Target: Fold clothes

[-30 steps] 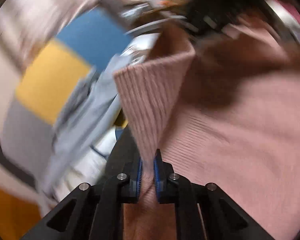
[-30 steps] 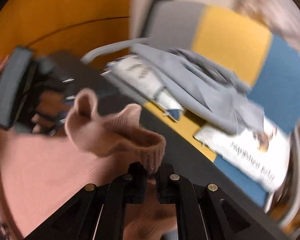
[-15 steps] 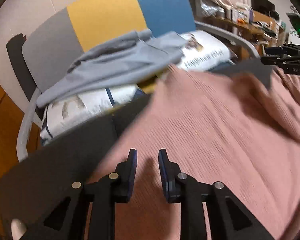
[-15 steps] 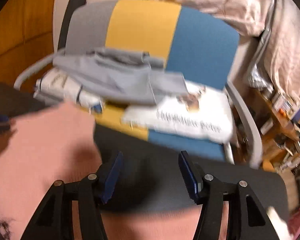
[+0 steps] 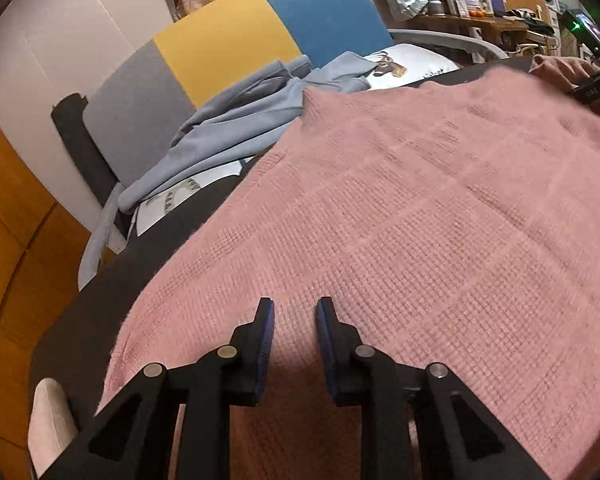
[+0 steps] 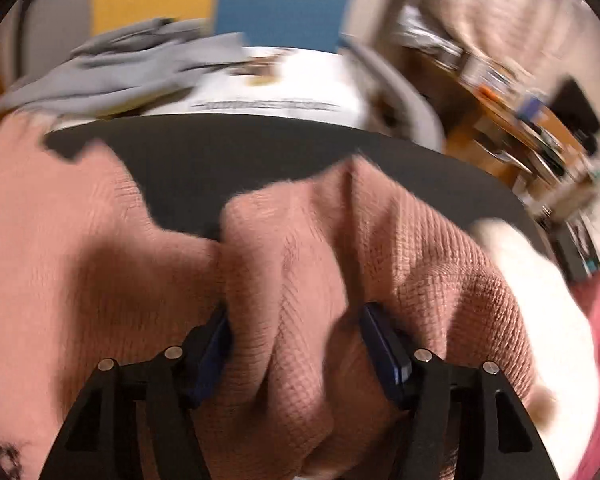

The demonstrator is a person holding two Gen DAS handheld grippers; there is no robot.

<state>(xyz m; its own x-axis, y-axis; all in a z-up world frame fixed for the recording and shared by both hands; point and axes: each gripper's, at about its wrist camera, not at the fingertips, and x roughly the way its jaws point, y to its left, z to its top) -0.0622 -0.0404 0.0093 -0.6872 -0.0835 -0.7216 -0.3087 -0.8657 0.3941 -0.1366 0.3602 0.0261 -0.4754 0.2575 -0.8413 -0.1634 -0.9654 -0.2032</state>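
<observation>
Dark matte surface point(image 5: 100, 292) carries a pink waffle-knit sweater point(image 5: 400, 220), spread flat. Left gripper point(image 5: 294, 320) hovers over it, jaws slightly parted, empty. Right gripper point(image 6: 296, 328), jaws wide and freshly released, straddles a bunched knit fold. Behind, a grey-yellow-blue upholstered chair point(image 5: 220, 40) holds crumpled grey cloth point(image 5: 236, 120).

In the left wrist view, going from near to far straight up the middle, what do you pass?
Left tool → pink knit sweater spread on the dark table → grey-blue garment heaped on the chair seat → chair back in grey, yellow and blue panels.
</observation>
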